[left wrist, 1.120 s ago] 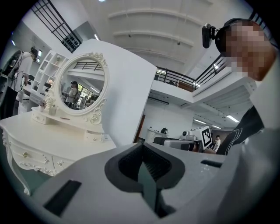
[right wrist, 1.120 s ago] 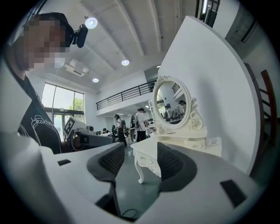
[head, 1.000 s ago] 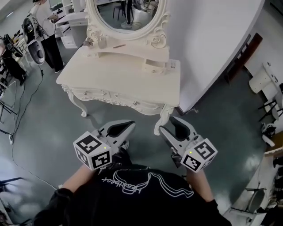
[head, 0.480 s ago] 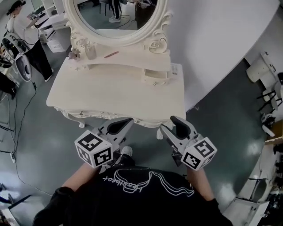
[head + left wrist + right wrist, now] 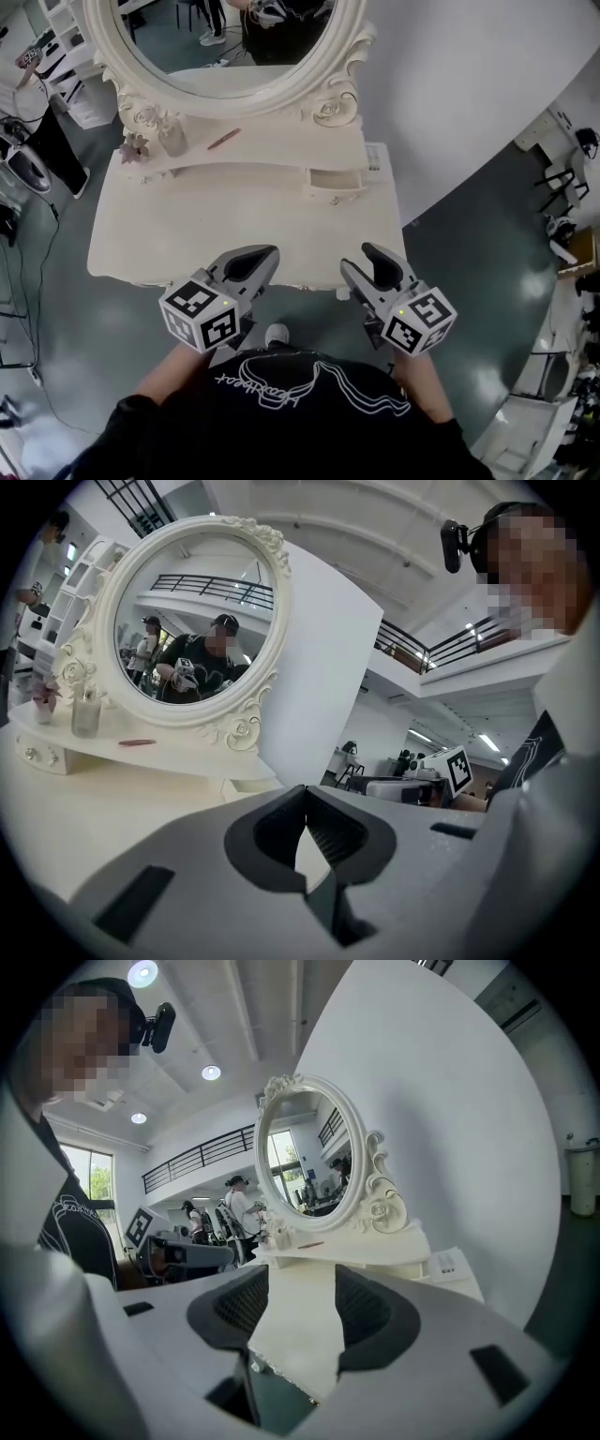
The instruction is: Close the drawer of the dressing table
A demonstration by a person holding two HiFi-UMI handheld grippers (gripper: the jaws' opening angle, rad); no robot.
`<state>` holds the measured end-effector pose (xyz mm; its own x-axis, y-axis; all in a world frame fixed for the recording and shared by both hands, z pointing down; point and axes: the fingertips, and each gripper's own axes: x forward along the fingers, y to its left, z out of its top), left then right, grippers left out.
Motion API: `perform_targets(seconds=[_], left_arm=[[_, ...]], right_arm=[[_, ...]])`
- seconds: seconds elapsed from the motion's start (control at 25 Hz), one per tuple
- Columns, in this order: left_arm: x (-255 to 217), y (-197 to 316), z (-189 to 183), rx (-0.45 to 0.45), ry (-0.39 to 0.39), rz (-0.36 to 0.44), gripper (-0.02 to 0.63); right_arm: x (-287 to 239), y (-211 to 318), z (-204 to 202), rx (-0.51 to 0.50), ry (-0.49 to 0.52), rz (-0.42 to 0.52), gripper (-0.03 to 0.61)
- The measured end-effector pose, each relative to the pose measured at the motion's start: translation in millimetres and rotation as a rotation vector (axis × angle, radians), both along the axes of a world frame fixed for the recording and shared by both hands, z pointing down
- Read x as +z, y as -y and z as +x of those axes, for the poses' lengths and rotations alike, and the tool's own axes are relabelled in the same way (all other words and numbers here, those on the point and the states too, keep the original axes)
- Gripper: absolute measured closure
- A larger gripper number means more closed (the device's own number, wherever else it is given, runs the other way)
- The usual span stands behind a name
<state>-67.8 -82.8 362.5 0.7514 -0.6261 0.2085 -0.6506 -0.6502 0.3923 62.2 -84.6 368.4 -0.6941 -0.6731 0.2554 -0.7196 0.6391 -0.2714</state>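
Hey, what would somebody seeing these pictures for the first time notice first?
The big oval mirror in its carved cream frame dominates the back of the dressing table. Below its right side, a small drawer stands pulled out from the shelf. Nearest the camera, the left gripper, jaws together, and the right gripper, jaws apart, hang at the table's front edge, both empty.
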Motion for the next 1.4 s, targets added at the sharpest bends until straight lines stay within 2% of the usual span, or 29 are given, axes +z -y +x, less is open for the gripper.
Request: perform_targets(seconds=[0.4,0.8,1.4], left_arm=[[25,33,-24,0.024,0.006,-0.011,0.61],[52,52,-27,0.006,0.023,-0.045,0.609],[82,102,-29,-0.044,0.045,-0.109,0.611]], right_arm=[[38,30,-6,0.108,-0.098,-0.038,0.373],[83,55,1,0.143,-0.162,-0.098,0.377],[151,125,12,0.183,-0.287,-0.168,0.388]])
